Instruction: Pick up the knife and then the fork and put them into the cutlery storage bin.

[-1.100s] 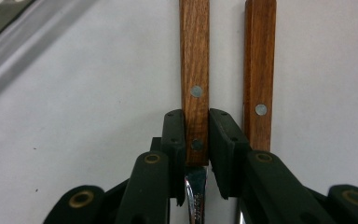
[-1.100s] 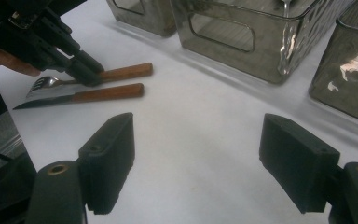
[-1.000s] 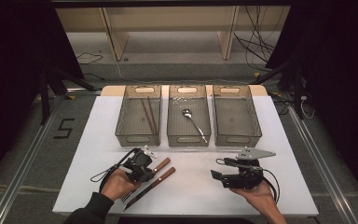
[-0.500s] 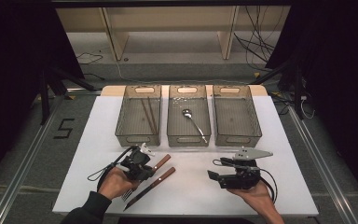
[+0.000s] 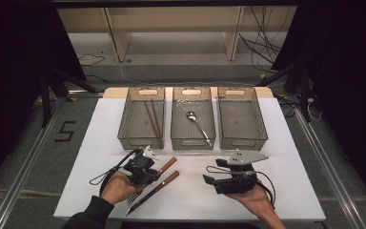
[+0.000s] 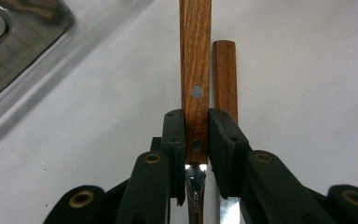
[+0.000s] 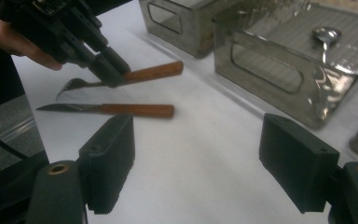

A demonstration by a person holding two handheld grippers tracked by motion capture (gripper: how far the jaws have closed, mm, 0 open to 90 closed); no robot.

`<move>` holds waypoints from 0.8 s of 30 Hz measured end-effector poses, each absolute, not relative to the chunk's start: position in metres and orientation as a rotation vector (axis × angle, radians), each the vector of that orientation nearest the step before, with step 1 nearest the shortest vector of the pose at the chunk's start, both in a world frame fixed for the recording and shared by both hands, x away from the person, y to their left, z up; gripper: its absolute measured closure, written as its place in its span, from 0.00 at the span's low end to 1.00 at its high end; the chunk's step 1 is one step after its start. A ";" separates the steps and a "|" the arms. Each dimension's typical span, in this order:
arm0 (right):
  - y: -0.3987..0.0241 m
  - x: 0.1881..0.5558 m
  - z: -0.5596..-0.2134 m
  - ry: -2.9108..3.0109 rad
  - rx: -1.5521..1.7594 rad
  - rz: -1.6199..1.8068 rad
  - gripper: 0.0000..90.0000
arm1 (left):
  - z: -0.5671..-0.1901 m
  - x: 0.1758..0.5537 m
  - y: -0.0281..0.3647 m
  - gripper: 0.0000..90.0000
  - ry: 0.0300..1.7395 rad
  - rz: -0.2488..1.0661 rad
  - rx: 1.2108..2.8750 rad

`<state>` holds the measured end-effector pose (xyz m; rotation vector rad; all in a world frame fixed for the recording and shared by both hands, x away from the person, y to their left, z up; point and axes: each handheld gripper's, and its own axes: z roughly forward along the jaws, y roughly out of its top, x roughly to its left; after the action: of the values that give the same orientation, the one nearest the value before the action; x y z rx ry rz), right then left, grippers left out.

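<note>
On the white table [image 5: 100, 143], the left tool [image 6: 196, 135] pinches the fork [image 6: 195, 84] by its wooden handle.

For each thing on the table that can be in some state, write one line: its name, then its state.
left gripper: shut on the fork's wooden handle.
right gripper: open, nothing between its jaws.
fork: gripped, lifted off the table.
knife: lying flat, untouched.
left bin: holds chopsticks.
middle bin: holds a spoon.
right bin: empty.
</note>
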<state>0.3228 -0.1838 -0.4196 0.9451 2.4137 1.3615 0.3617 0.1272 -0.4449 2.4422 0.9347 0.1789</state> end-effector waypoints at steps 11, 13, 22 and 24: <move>-0.153 0.326 -0.414 2.430 0.786 1.333 0.31 | -0.441 0.361 0.126 0.85 0.913 0.157 2.448; -0.148 0.326 -0.413 2.428 0.751 1.320 0.31 | -0.441 0.360 0.126 0.85 0.916 0.155 2.446; -0.126 0.322 -0.411 2.434 0.599 1.271 0.31 | -0.434 0.359 0.122 0.85 0.889 0.126 2.465; -0.122 0.319 -0.412 2.435 0.564 1.245 0.31 | -0.432 0.359 0.121 0.85 0.879 0.123 2.466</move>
<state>0.3194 -0.1215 -0.4116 0.5645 2.4349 1.2454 0.3587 0.1208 -0.4319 2.4659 0.8789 0.1230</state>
